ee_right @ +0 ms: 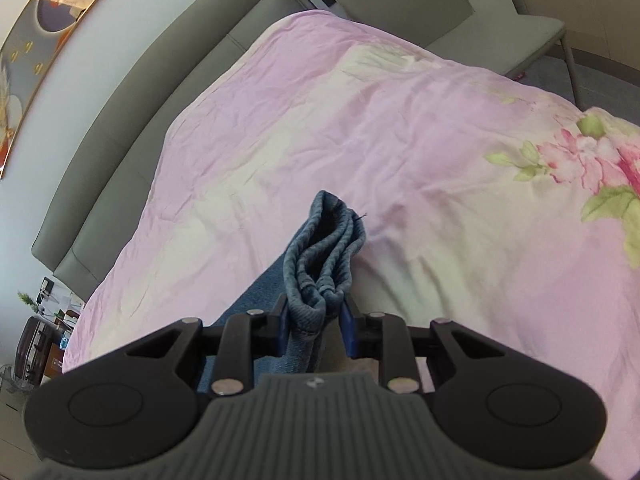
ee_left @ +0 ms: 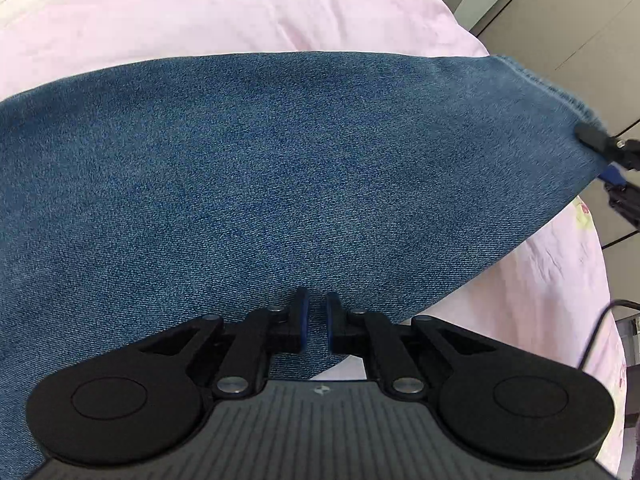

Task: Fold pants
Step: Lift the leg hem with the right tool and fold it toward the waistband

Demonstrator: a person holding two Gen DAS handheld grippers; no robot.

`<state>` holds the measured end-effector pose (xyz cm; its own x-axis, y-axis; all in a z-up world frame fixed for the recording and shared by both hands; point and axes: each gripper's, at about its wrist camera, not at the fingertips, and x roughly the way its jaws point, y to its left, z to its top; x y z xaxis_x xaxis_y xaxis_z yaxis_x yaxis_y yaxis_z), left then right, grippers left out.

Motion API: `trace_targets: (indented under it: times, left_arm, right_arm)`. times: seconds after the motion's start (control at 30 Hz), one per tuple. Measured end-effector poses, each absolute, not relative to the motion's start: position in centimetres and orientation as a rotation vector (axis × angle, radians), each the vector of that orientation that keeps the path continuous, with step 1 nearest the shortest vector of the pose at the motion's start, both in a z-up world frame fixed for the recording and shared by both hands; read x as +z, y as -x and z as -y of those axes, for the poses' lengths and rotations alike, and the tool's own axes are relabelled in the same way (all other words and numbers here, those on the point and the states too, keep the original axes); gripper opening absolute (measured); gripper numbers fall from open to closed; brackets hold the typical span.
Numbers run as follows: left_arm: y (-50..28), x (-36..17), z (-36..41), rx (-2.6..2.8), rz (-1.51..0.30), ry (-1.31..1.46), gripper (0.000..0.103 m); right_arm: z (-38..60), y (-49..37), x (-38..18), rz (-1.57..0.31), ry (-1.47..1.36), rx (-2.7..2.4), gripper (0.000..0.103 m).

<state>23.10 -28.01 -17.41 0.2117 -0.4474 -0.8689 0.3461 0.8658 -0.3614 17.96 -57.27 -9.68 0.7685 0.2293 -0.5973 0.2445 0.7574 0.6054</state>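
Blue denim pants are stretched in a broad sheet above the pink bed cover. My left gripper is at the sheet's near edge, its blue pads nearly together with denim pinched between them. At the far right my right gripper grips the stitched hem corner. The right wrist view shows the bunched hem layers standing up from between my right gripper's pads, which press on them, lifted off the bed cover. The rest of the pants is hidden below that gripper.
A grey padded headboard runs along the bed's left side. A grey chair stands beyond the far end. Grey cabinet doors lie past the bed's edge, and a black cable hangs there. Clutter and a suitcase sit at lower left.
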Motion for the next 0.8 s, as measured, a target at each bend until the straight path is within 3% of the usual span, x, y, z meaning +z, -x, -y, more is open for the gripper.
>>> trace_targets:
  times: [0.17, 0.47, 0.8]
  left_arm:
    - [-22.5, -16.5, 25.7, -0.567, -1.245, 0.217, 0.008]
    - [-17.7, -11.7, 17.1, -0.468, -1.078, 0.218, 0.008]
    - [-16.2, -7.5, 3.8, -0.217, -1.012, 0.243, 0.008]
  right_arm:
    - [53.8, -18.2, -5.5, -0.652, -0.645, 0.058, 0.021]
    - [44.6, -18.9, 0.7, -0.607, -0.514, 0.22, 0.021]
    - [29.3, -21.8, -0.1, -0.719, -0.434, 0.455, 0.021]
